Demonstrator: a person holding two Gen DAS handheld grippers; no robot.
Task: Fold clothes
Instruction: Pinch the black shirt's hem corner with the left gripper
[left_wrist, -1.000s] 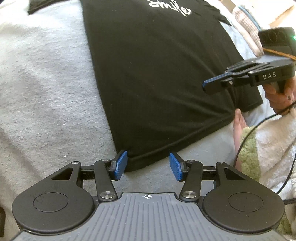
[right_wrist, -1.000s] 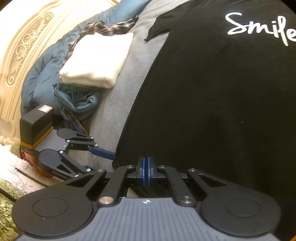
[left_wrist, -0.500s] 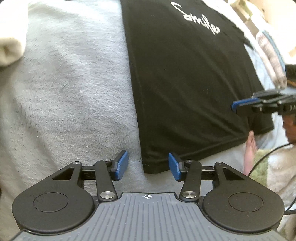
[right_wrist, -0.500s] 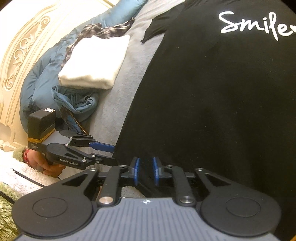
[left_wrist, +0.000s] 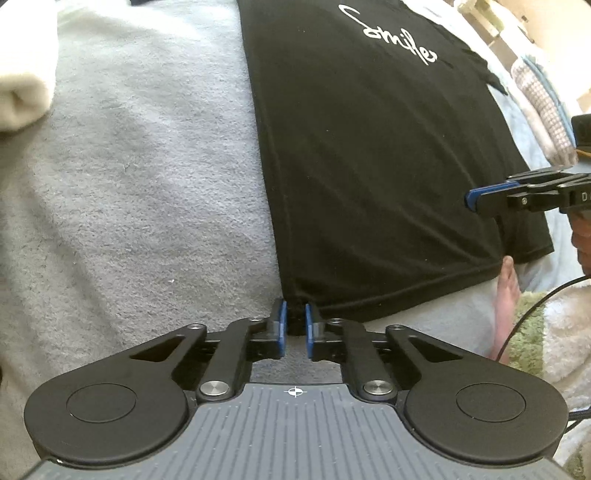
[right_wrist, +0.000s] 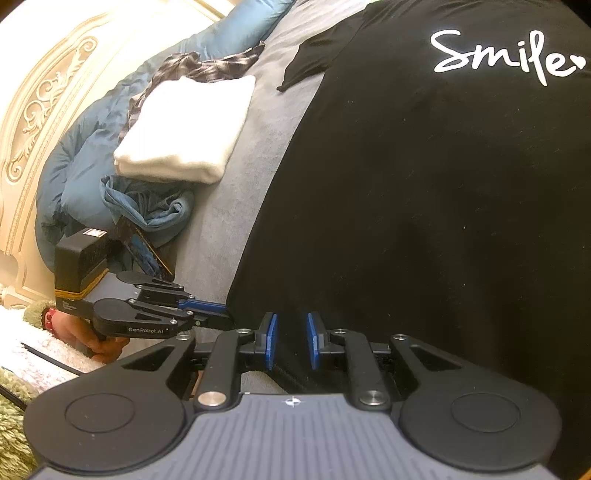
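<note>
A black T-shirt (left_wrist: 369, 166) with white "Smile" lettering lies flat on the grey bed cover (left_wrist: 129, 184). My left gripper (left_wrist: 294, 325) is shut on its near hem corner, with black fabric pinched between the blue pads. From the right wrist view the shirt (right_wrist: 424, 221) fills the frame, and the left gripper (right_wrist: 218, 314) bites the hem's edge at the left. My right gripper (right_wrist: 292, 339) is open over the hem, dark fabric showing between its fingers. In the left wrist view the right gripper (left_wrist: 472, 194) hovers by the shirt's far lower corner.
A folded white garment (right_wrist: 184, 129) rests on a blue duvet (right_wrist: 74, 166) by the carved headboard (right_wrist: 44, 92), with a plaid cloth (right_wrist: 207, 66) behind it. A bare foot (left_wrist: 506, 295), a green rug (left_wrist: 532, 325) and a black cable (left_wrist: 524, 317) are beside the bed.
My left gripper moved to the shirt's hem corner and closed on it. My right gripper, shut a second ago, has opened over the hem.
</note>
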